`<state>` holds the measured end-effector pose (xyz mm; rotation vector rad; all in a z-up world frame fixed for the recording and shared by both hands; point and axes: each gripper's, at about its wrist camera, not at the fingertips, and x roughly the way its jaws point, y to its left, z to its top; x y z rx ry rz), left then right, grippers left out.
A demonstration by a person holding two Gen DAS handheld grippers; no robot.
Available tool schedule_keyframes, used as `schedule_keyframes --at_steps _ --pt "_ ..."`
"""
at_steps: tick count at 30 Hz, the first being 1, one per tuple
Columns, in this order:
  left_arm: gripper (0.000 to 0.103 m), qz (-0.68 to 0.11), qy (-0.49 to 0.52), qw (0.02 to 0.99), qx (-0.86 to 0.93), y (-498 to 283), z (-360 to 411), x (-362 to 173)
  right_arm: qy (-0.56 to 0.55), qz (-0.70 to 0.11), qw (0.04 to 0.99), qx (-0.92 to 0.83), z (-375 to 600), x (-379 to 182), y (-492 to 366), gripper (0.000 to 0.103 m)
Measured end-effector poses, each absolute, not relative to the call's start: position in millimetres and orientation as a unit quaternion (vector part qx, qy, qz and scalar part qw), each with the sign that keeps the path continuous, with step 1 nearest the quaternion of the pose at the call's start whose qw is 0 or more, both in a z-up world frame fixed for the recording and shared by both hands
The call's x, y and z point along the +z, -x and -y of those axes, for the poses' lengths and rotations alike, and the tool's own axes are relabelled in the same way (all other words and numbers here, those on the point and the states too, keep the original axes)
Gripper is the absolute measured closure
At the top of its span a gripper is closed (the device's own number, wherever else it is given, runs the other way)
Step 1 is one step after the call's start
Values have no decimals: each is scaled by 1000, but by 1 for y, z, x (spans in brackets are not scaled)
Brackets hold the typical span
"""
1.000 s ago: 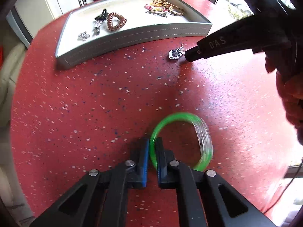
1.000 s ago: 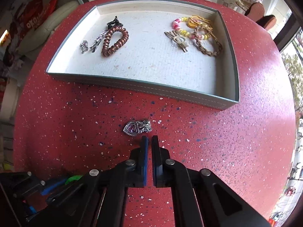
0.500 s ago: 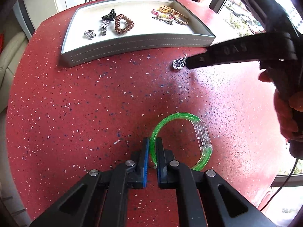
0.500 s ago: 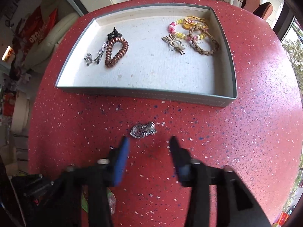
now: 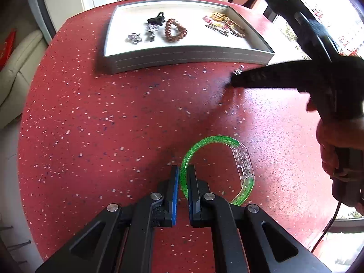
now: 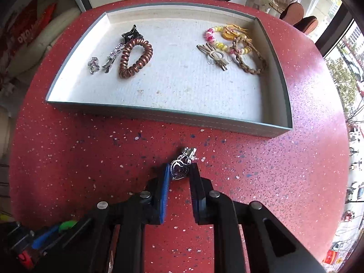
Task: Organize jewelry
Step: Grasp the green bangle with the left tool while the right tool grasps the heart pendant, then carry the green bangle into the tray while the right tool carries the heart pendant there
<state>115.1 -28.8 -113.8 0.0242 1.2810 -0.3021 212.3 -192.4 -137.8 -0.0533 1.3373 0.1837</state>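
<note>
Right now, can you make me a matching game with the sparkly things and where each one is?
Things:
1. green bangle
2. silver heart charm
3. copper coil hair tie
4. pink and yellow bead bracelet

Places:
A. right side of the tray
B. pinched in the left claw
C. left side of the tray
D. on the red table, between the closing right claw's fingers

Pairs: 1-B, 2-D, 3-C, 4-A
</note>
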Motion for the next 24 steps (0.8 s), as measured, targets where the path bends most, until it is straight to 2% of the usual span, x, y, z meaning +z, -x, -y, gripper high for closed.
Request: schedule_keyframes --at_steps 12,24 --pt "79 -577 8 806 -132 -124 25 -94 -80 -607 784 106 247 -103 -206 84" --pt "79 -527 20 842 -112 -202 23 -59 -111 -576 802 110 266 -65 -246 84"
